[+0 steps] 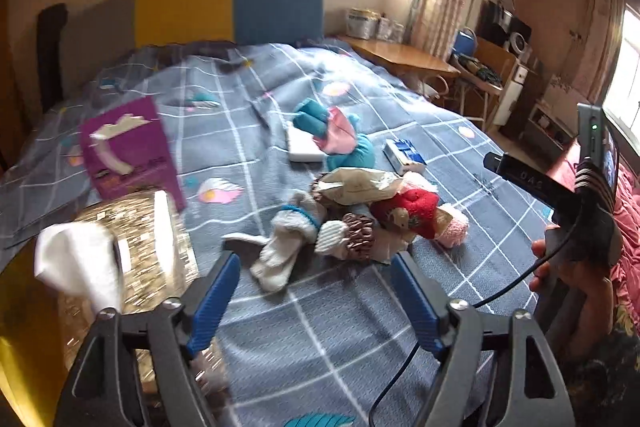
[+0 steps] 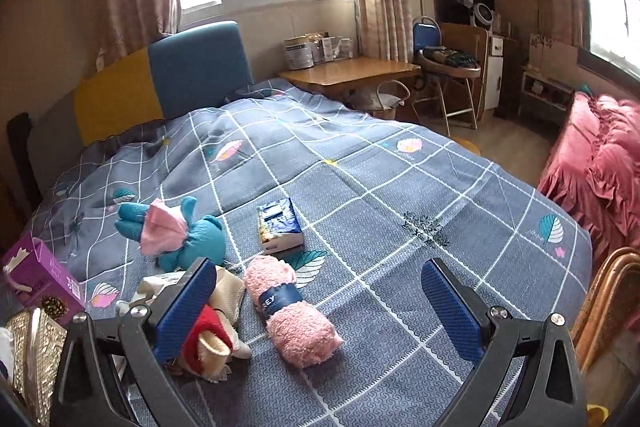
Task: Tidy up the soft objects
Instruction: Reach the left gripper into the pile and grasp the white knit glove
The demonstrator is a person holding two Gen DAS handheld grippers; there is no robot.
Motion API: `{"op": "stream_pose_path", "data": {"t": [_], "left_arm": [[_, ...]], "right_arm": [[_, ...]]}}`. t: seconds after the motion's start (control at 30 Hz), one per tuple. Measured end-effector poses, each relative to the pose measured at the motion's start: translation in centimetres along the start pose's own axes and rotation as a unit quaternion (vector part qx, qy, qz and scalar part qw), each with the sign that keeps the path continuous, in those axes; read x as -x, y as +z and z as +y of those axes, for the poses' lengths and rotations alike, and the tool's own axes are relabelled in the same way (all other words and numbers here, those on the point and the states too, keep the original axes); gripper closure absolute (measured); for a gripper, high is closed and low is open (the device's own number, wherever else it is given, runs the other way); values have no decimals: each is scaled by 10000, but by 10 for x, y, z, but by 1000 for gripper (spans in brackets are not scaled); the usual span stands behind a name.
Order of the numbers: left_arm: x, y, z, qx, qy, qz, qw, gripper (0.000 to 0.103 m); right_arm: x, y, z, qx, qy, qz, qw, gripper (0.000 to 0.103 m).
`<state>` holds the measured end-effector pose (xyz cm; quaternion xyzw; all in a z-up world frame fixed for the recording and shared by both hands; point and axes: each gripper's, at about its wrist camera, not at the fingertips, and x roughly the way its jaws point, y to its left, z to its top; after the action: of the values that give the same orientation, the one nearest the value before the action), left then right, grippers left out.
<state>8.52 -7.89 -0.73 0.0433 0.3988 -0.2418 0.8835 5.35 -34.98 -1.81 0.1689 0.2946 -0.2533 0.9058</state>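
A heap of soft things lies on the grey checked bedspread (image 1: 344, 327): white socks (image 1: 280, 247), a brown scrunchie (image 1: 360, 235), a red plush piece (image 1: 412, 211) and a pink rolled towel (image 2: 292, 311) with a blue band. A teal plush toy (image 2: 188, 231) with pink cloth lies further back. My left gripper (image 1: 316, 291) is open, hovering just before the heap. My right gripper (image 2: 324, 299) is open above the bed, the pink towel between its fingers but not touched.
A gold sequined tissue box (image 1: 140, 247) with a white tissue and a purple box (image 1: 128, 151) stand at the left. A blue packet (image 2: 278, 225) and a white box (image 1: 302, 147) lie on the bed. A wooden desk (image 2: 352, 73), chairs and a pink bed (image 2: 600, 163) stand at the right.
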Motion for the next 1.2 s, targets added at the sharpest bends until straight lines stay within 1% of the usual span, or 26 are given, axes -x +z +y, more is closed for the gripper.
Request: {"op": "stream_pose_path", "data": {"t": [0.03, 0.07, 0.13, 0.2, 0.23, 0.27, 0.33, 0.37, 0.47, 0.5, 0.53, 0.6, 0.63, 0.7, 0.87, 0.97, 1.03, 1.13, 1.17, 1.2], "left_arm": [[-10, 5, -3, 10, -69, 84, 9999, 21], [-19, 11, -6, 29, -225, 168, 9996, 21], [-34, 20, -12, 109, -456, 300, 9985, 21], [-47, 30, -24, -53, -371, 284, 9989, 21], [-55, 35, -30, -146, -351, 349, 9987, 21], [-65, 39, -33, -118, -478, 526, 9974, 21], [-80, 44, -31, 250, -867, 855, 9922, 21], [-86, 47, -31, 403, -1001, 950, 9896, 21], [-96, 51, -34, 508, -1142, 1040, 9867, 21], [-99, 50, -34, 469, -1086, 1071, 9872, 21], [-100, 48, -33, 379, -911, 1059, 9895, 21], [-99, 42, -27, 108, -289, 933, 9952, 23], [-97, 39, -22, 6, -18, 857, 9963, 23], [-94, 32, -11, -38, 253, 885, 9958, 24], [-99, 22, 4, -364, 677, 1133, 9906, 24], [-110, 25, 8, -382, 824, 1230, 9882, 26], [-122, 29, 9, -342, 877, 1258, 9876, 27], [-147, 31, 5, -439, 1018, 1456, 9831, 27], [-155, 30, 7, -413, 1021, 1560, 9816, 29], [-163, 28, 9, -370, 989, 1665, 9804, 36]], "right_arm": [[-2, 0, -3, -134, 99, 78, 9998, 0], [-4, 1, -6, -241, 181, 120, 9995, 0], [-5, 0, -9, -325, 244, 181, 9990, 0], [-7, -1, -10, -377, 331, 235, 9985, 0], [-7, -1, -10, -386, 348, 258, 9983, 0], [-8, -2, -10, -396, 372, 282, 9981, 0], [-10, -3, -9, -402, 403, 336, 9978, 0], [-12, -3, -9, -413, 429, 367, 9976, 0], [-14, -3, -10, -474, 478, 416, 9969, 0], [-14, -3, -12, -504, 487, 430, 9966, 0], [-15, -3, -13, -540, 505, 456, 9962, 0], [-17, -4, -16, -641, 573, 546, 9948, 0], [-19, -4, -17, -685, 613, 599, 9940, 0], [-21, -5, -18, -725, 660, 681, 9928, 0], [-24, -6, -15, -665, 705, 767, 9923, 0], [-24, -7, -16, -694, 755, 796, 9915, 0], [-25, -7, -17, -732, 787, 824, 9908, 0], [-26, -7, -17, -744, 829, 859, 9900, 0], [-26, -7, -16, -736, 833, 863, 9900, 0], [-26, -7, -16, -727, 831, 862, 9901, 0]]}}
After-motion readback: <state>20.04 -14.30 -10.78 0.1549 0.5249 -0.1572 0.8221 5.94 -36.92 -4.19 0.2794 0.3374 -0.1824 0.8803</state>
